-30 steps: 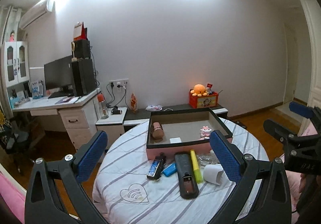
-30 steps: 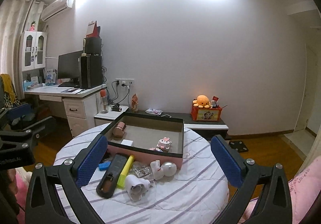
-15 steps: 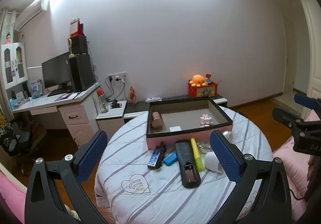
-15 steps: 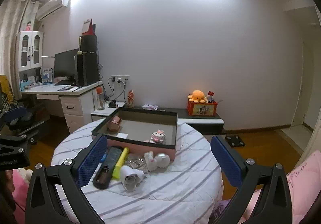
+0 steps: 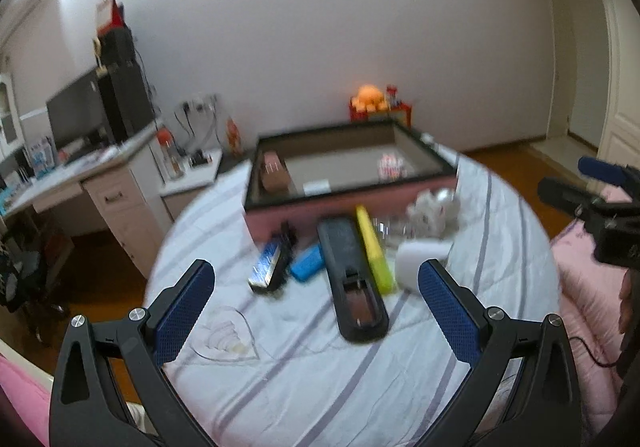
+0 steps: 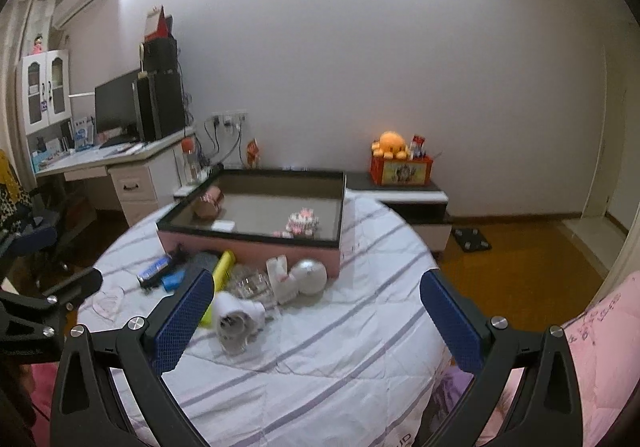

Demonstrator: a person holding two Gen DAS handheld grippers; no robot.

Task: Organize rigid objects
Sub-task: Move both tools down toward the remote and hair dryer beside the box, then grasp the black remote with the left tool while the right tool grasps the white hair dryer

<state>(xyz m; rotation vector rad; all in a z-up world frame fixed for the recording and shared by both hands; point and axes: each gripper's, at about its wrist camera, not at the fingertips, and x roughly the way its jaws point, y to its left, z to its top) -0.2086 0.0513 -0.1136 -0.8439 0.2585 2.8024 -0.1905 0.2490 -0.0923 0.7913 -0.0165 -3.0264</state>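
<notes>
Hovering above a round desk [image 5: 320,387] draped in striped white cloth, left claw [image 5: 316,311] gaping wide, gripping nothing. Right claw [image 6: 316,313] likewise spreading wide and empty, hanging over the desk's near edge.

Sitting toward 12 o'clock on the desk: a pink box [image 5: 352,203] with a black rim, lying open. Resting inside it, a brown cylinder [image 5: 274,175] at the 9 o'clock side, a small white card [image 5: 316,187] near the front wall, and a pink-and-white toy [image 5: 391,166] at the 3 o'clock side.

Lying loose on the cloth just in front of the box, running from 9 toward 3 o'clock: a blue-labelled black gadget [image 5: 269,267], a blue case [image 5: 307,267], a long black remote [image 5: 354,275] pointing toward 6 o'clock, a yellow marker [image 5: 374,247] touching the remote's side, some clear plastic pieces [image 6: 250,283], a white cup-shaped item [image 6: 237,321] tipped on its side, a white figure [image 6: 282,279] and a silvery ball [image 6: 310,275] against the box front.

Blurring somewhat in the left wrist view.

Standing beyond at 10 o'clock, a computer table with monitor [image 6: 116,107]; at 1 o'clock, an orange plush [image 6: 390,143] atop a red box.
</notes>
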